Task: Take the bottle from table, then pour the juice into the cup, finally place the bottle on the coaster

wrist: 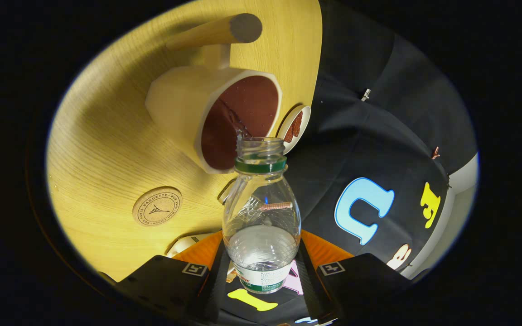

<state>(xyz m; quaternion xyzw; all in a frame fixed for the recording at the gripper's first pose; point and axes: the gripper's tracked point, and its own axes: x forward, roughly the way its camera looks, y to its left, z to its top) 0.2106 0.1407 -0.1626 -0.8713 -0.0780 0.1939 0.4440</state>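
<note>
A clear plastic bottle (pixel 261 217) with a green neck ring and no cap is held between my fingers, my gripper (pixel 261 271) shut on its lower body. The view is rolled over, so the bottle is tipped toward the cup. Its open mouth sits right at the rim of a cream cup (pixel 211 122) with a long wooden handle. The cup's inside is dark brown, and a thin stream runs from the bottle's mouth into it. A round cork coaster (pixel 157 207) lies on the wooden table (pixel 107 149) beside the cup, to the side of the bottle.
A small white dish (pixel 294 129) with something brown in it sits near the table's edge beyond the cup. The black booth cloth hangs past that edge. A white object (pixel 188 242) lies on the table close to one finger.
</note>
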